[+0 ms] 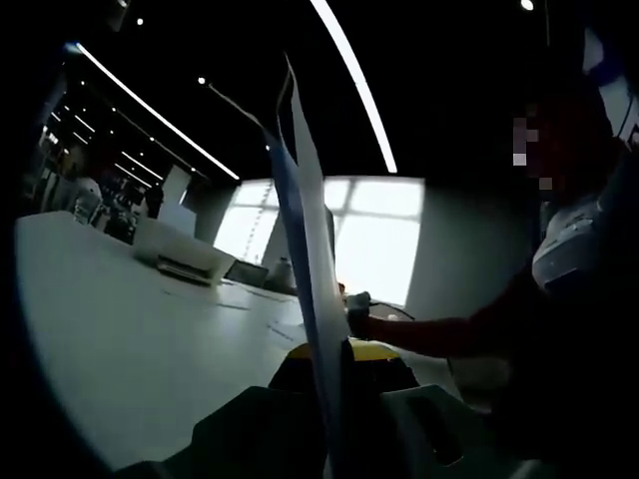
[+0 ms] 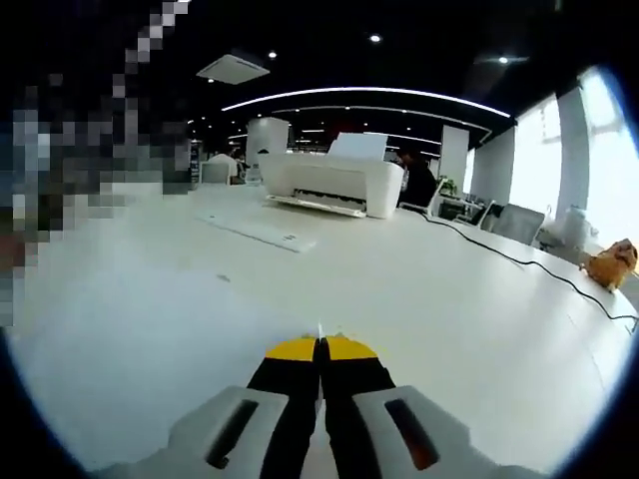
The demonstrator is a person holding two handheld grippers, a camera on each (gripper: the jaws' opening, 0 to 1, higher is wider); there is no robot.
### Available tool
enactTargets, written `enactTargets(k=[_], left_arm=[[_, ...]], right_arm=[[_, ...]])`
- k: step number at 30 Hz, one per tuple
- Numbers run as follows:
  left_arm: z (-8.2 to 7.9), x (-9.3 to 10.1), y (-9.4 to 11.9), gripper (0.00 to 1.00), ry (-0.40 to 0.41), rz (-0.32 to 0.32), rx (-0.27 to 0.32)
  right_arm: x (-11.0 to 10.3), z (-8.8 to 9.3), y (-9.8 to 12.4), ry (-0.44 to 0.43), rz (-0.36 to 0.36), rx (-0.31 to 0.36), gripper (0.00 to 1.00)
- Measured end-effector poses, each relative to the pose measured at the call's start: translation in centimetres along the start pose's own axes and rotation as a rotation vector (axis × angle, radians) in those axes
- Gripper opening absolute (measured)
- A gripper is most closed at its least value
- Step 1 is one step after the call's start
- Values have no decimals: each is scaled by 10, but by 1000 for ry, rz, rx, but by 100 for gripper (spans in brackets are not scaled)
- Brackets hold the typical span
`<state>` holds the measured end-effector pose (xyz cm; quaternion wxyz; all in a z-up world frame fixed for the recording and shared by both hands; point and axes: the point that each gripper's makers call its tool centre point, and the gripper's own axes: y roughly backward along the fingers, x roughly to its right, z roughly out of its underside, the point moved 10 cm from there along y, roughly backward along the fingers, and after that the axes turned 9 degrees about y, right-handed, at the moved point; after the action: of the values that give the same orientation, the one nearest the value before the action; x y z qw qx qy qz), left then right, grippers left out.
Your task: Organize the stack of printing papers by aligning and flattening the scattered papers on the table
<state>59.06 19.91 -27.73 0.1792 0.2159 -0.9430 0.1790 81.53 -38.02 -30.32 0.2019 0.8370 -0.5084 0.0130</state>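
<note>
Nearest to you in the left gripper view, your left gripper (image 1: 334, 384) has its yellow-tipped jaws closed on the stack of papers (image 1: 310, 249), which stands on edge between them and rises well above the table (image 1: 120, 329), seen almost edge-on, with the top corners of a few sheets splayed apart. In the right gripper view, your right gripper (image 2: 319, 351) has its jaws pressed together with only a thin pale sliver showing at the seam; whether that is a sheet edge you are pinching cannot be told from here. By the look of it you are in the aligning step, with the sheets lifted upright so their edges can be squared. The next move likely calls for lowering the bottom edge onto the tabletop and tapping it, keeping the grip loose enough that the sheets can slide level, then laying the stack flat and pressing it down. Watch the fanned upper corners, since a tight pinch would lock that misalignment in. Farther off in the right gripper view, a flat white strip (image 2: 258, 231) lies on the table ahead of a white printer (image 2: 334, 185), and a black cable (image 2: 519, 261) trails across the tabletop to the right. No brand, label or writing is legible on the papers, the printer or the grippers.
</note>
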Motion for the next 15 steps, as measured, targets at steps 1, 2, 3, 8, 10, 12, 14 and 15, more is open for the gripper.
enactTargets(k=[1,2,3,8,10,12,14,15], left_arm=[[0,0,0,6,-1,0,0],[0,0,0,6,-1,1,0],[0,0,0,6,-2,1,-1],[0,1,0,6,-5,2,-2],[0,0,0,6,-6,2,-2],[0,0,1,6,-7,1,-3],[0,-1,1,6,-10,1,-3],[0,-1,1,6,-11,0,-4]], right_arm=[[-1,-2,2,-6,1,6,0],[-1,-3,2,-6,2,9,0],[-3,-7,5,0,5,16,0],[-11,-26,17,29,9,54,0],[-12,-33,22,44,15,78,0],[-13,-40,29,48,23,91,0],[-16,-48,35,35,28,120,0],[-17,-51,39,33,32,129,0]])
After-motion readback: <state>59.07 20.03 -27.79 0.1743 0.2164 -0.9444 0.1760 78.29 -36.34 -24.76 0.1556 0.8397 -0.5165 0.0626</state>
